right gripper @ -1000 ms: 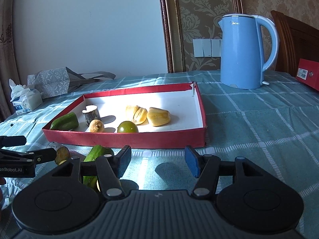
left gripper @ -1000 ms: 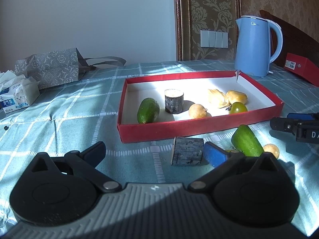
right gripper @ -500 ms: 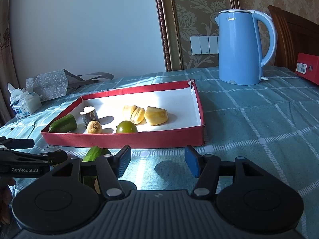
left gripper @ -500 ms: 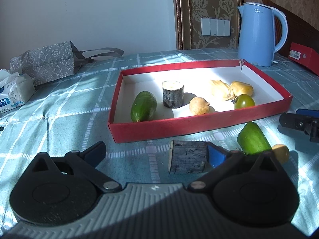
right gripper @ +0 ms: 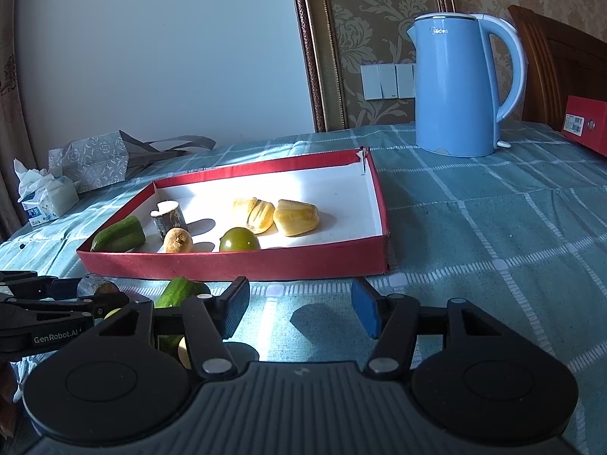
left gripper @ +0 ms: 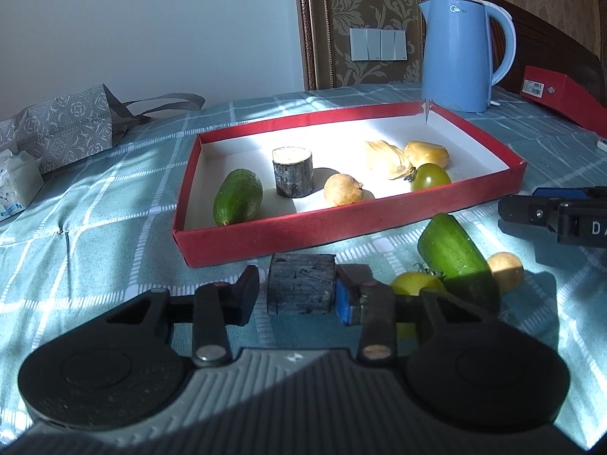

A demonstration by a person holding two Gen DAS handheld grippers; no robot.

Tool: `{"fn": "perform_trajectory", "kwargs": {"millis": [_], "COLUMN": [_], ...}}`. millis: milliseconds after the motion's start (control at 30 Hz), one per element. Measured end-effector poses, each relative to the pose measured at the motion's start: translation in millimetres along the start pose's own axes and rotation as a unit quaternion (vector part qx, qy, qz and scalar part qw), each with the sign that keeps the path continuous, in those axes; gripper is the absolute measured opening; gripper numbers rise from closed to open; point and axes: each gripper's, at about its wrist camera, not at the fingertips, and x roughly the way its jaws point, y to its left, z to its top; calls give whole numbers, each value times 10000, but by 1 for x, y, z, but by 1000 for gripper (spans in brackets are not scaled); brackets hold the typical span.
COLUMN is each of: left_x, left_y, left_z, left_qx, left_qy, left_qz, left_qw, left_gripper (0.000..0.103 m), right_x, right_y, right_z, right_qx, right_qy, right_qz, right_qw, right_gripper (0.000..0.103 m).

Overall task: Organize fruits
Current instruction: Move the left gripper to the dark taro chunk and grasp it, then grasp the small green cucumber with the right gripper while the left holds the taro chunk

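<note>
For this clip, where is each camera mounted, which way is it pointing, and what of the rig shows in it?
Left wrist: sits on the left hand-held gripper, looking along its fingers at a dark log piece between them, the red tray beyond.
Right wrist: sits on the right hand-held gripper, fingers apart over bare tablecloth, facing the tray's near right corner.
Shared: tray, blue kettle, loose cucumber; each view catches the other gripper.
</note>
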Motion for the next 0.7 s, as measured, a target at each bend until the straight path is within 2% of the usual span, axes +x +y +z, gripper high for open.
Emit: {"fn": "perform_trajectory", "kwargs": {"millis": [67, 400, 700], "left_x": [-1, -10, -24], "left_y": [-2, 7, 25], "left_z": [0, -1, -12], "left_qx": [25, -178, -540], "left_qy": [-13, -180, -128], "left_qz": [-16, 19, 237], "left_qw": [10000, 9997, 9982], "left_gripper": [31, 30, 30], "right_x": [0, 1, -2], "right_y": [0, 0, 2], "right_z": [0, 0, 1], "right_qx": [6, 10, 8], "right_qy": [2, 18, 49], "right_qz": [-2, 10, 94], "right_qw": [10000, 10000, 9999], "right_gripper": [59, 59, 59]}}
